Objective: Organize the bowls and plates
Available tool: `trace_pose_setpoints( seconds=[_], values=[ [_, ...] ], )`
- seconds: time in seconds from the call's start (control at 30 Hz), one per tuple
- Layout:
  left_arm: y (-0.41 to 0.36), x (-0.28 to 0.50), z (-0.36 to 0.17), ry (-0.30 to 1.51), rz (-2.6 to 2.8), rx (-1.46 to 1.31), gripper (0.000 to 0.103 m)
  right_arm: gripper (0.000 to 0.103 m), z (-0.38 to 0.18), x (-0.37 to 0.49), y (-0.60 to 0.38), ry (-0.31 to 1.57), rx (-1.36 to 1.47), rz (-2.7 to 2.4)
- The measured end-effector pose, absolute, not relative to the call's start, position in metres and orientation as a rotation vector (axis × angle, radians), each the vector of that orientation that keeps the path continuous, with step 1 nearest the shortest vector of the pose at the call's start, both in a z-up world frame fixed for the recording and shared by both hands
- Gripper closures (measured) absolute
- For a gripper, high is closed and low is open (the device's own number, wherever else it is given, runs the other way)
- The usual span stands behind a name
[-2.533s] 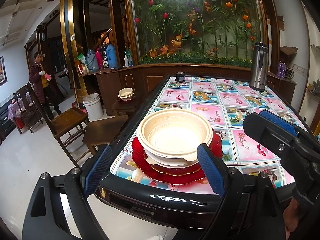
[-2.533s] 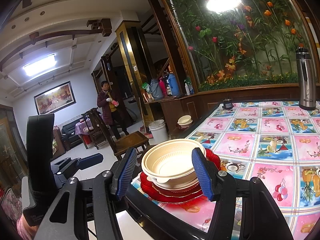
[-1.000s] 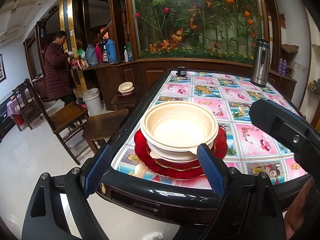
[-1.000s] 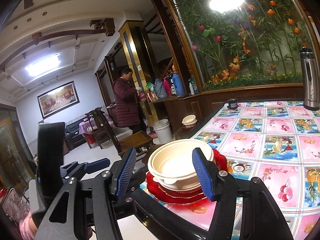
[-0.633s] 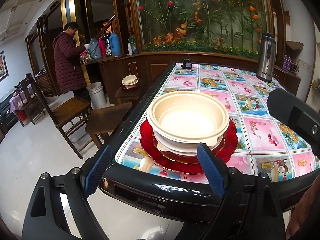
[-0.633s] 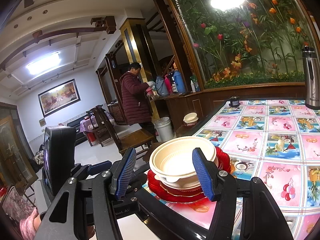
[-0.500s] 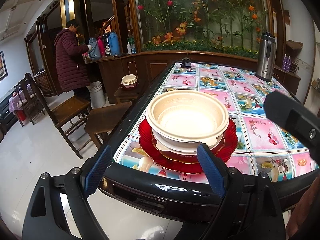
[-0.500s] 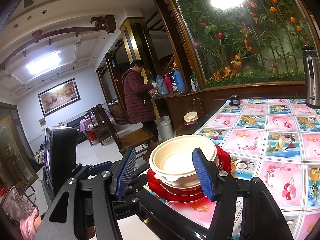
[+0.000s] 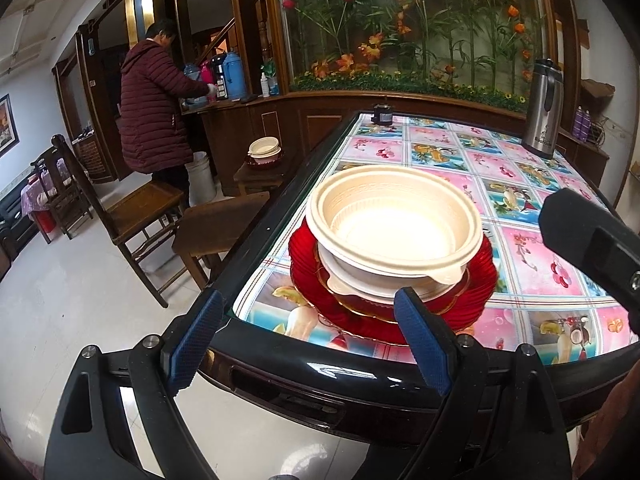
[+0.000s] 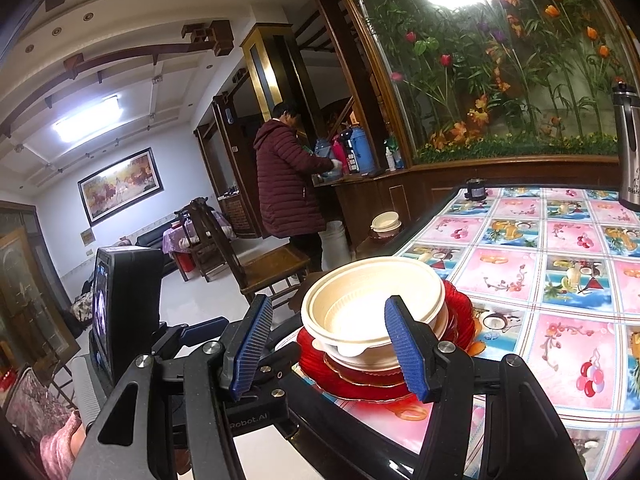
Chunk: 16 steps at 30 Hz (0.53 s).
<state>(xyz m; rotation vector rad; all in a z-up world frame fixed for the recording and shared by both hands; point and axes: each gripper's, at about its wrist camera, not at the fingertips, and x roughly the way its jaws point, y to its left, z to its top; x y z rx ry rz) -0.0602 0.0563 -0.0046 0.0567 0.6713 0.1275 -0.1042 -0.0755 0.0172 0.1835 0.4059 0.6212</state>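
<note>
A stack of cream bowls (image 9: 394, 224) sits on red plates (image 9: 472, 292) near the front left corner of the table (image 9: 520, 176) with its patterned cloth. My left gripper (image 9: 306, 340) is open and empty. It hangs just off the table's black front edge, short of the stack, and its blue pads (image 9: 420, 344) stand wider than the plates' near rim. My right gripper (image 10: 326, 348) is also open and empty. It faces the same bowls (image 10: 372, 300) and red plates (image 10: 460, 316) from the front right, without touching them.
A steel flask (image 9: 544, 108) and a small dark cup (image 9: 382, 114) stand at the table's far end. Left of the table are wooden chairs (image 9: 136, 208), a stool (image 9: 216, 220), a second bowl stack (image 9: 264, 150), a white bucket (image 9: 202, 178) and a person (image 9: 156, 100).
In the left wrist view the stack has grown larger and nearer as my left gripper sank and tilted down. The right gripper kept still. The person walked to the counter.
</note>
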Motion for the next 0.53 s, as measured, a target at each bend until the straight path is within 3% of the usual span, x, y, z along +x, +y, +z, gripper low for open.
trace_pose_setpoints(
  seconds=[0.53],
  values=[
    [0.051, -0.051, -0.009, 0.676, 0.124, 0.071, 0.015, 0.043, 0.005, -0.09, -0.072, 0.442, 0.192, 0.619]
  ],
)
